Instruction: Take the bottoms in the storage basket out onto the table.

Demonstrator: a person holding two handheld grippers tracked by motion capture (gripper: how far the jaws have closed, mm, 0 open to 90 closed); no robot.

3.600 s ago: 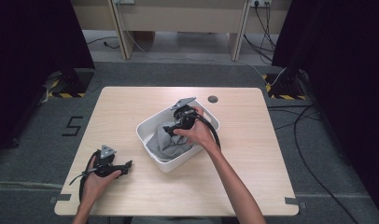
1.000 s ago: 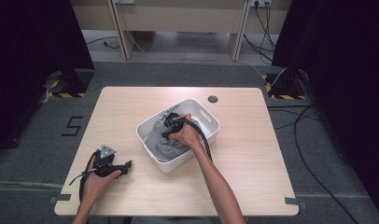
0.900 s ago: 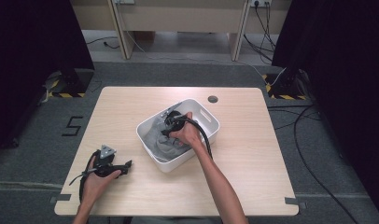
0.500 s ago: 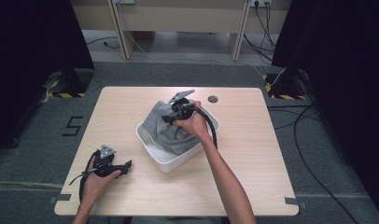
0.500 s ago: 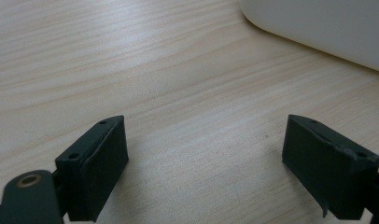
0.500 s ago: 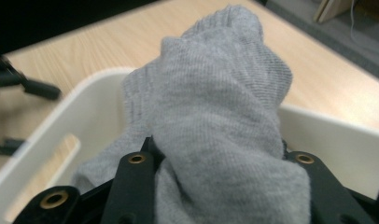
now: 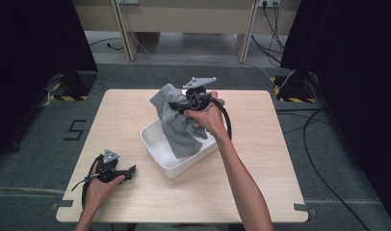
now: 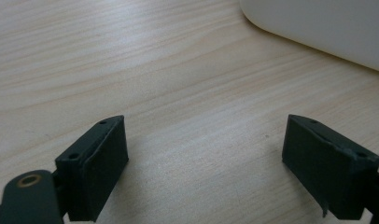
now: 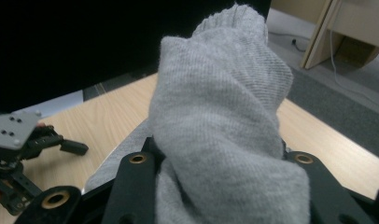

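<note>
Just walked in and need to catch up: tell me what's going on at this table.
A person is working with a claw in each hand. The right claw is clamped on a grey knitted cloth and holds it above the white tub, the cloth's lower end hanging down into the tub. The left claw rests open on the wooden table near the tub, with nothing between its jaws.

Even overhead light brightens the bench (image 7: 136, 115) while both sides fall into darkness, soft shadows sit close under things, and the near claw views look slightly blurred.
</note>
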